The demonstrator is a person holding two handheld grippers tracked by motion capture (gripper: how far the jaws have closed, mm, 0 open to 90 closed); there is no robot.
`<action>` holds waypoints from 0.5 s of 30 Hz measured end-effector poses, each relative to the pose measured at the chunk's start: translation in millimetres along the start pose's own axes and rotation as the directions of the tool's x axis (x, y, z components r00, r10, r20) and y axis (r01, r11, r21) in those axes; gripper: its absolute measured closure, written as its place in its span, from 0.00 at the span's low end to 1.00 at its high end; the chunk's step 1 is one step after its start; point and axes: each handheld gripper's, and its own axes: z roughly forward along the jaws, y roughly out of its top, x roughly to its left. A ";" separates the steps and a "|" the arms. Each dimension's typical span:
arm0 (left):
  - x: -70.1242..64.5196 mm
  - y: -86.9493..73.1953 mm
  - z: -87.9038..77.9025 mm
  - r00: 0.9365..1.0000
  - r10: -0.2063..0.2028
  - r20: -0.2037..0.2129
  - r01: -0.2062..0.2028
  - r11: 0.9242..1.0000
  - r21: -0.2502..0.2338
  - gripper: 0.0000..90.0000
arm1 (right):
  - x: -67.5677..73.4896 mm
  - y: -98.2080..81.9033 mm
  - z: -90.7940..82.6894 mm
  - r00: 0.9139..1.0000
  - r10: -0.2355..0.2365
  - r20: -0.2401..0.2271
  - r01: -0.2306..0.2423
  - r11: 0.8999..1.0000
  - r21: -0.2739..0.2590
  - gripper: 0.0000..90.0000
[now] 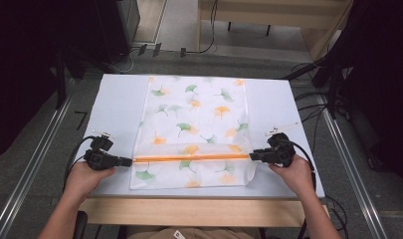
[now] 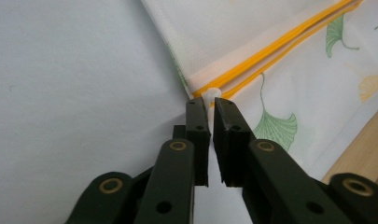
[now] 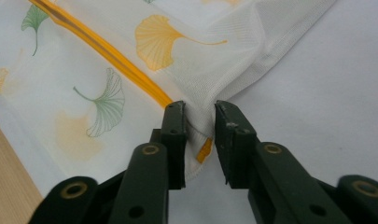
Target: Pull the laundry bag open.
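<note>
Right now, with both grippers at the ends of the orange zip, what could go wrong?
The left gripper has only the small white zip tab at its jaw tips, so the tab may slip free. The right gripper stands with a gap around a bunched corner of the white leaf-printed mesh bag; the fabric could drop out or snag.

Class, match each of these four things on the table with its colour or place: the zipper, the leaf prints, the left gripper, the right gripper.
Things:
1. zipper
2. leaf prints
3. left gripper
4. right gripper

Descriptions:
A. at the zipper's right end, mesh bag fabric between its fingers
B. green and orange
C. solid orange stripe
D. at the zipper's left end, by the white tab

Pairs: 1-C, 2-B, 3-D, 4-A
</note>
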 end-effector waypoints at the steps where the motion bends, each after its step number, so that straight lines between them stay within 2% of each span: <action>1: 0.0 0.0 0.0 1.000 0.000 0.000 0.000 1.000 0.000 0.91 | -0.2 -0.1 -0.2 1.000 0.003 0.002 -0.003 1.000 -0.004 0.81; 7: -3.8 0.6 -1.8 0.999 0.033 0.009 -0.033 0.998 -0.044 0.79 | -1.4 -0.7 -0.4 1.000 -0.004 0.011 0.004 1.000 -0.029 0.70; 10: -4.4 0.9 -3.6 0.998 0.057 -0.002 -0.057 0.997 -0.055 0.73 | -1.9 -1.1 0.2 1.000 -0.005 0.011 0.006 0.999 -0.034 0.67; 15: -3.5 2.4 -4.6 0.998 0.057 -0.012 -0.058 0.995 -0.086 0.60 | -1.4 -0.8 0.0 1.000 -0.005 0.008 0.005 0.999 -0.044 0.65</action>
